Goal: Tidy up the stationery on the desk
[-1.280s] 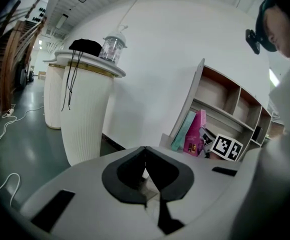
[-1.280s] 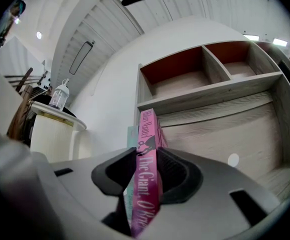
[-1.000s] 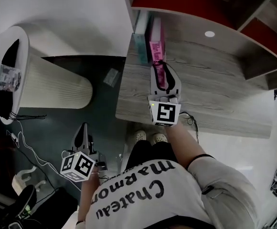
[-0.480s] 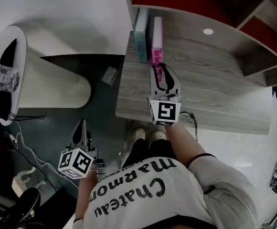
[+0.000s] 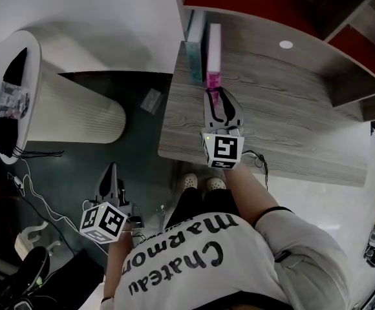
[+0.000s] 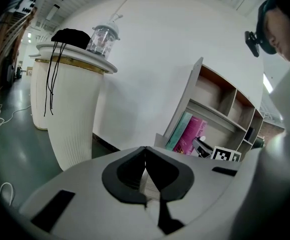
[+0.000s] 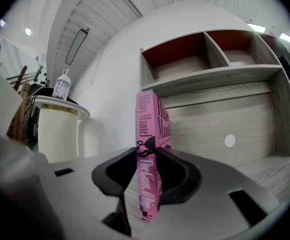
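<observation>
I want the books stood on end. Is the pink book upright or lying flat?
Upright. The pink paperback book has its spine vertical, with the title running top to bottom, and it stands beside the teal book.

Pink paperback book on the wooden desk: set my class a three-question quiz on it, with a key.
1. True or false: the pink paperback book lies flat.
2. Multiple choice: it is gripped by A the left gripper, B the right gripper, C neither.
3. Fill in: the thin book beside it is ____ in colour.
Key: 1 false, it is upright; 2 B, jaws just closed further on its spine; 3 teal.
</observation>
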The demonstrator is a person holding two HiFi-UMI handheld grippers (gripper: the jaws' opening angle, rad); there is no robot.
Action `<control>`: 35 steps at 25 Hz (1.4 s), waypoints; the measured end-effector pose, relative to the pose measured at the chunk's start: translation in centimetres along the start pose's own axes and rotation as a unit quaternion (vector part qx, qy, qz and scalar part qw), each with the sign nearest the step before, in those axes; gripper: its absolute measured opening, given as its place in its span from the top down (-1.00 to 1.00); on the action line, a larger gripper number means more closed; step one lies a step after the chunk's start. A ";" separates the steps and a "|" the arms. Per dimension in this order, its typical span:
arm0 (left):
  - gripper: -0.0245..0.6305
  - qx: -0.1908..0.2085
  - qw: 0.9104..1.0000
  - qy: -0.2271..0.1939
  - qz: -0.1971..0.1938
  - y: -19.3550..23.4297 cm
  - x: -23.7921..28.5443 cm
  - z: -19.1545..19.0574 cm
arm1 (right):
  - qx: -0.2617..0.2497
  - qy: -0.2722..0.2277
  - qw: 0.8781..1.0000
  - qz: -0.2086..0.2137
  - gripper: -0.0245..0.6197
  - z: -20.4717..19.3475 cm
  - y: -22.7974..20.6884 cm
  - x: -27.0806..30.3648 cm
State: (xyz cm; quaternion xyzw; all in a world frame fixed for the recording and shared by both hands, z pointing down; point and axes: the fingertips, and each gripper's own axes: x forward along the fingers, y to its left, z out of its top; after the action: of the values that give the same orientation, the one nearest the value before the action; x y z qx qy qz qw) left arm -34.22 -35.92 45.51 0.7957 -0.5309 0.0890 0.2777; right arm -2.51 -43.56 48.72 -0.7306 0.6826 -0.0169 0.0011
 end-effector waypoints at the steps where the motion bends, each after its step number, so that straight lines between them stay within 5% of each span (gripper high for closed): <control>1: 0.88 -0.001 1.000 -0.001 0.001 0.0 -0.1 0.0 | 0.000 0.002 1.000 0.002 0.50 -0.1 0.0 0.1; 35: 0.88 -0.026 0.999 -0.017 0.018 -0.4 0.3 0.2 | -0.026 0.028 0.999 0.032 0.69 -0.6 0.2 3.2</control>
State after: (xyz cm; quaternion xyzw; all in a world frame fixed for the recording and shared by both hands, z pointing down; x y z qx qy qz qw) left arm -33.72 -36.12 45.37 0.7797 -0.5523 0.0666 0.2874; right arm -2.54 -46.77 49.36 -0.7071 0.7059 -0.0192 -0.0363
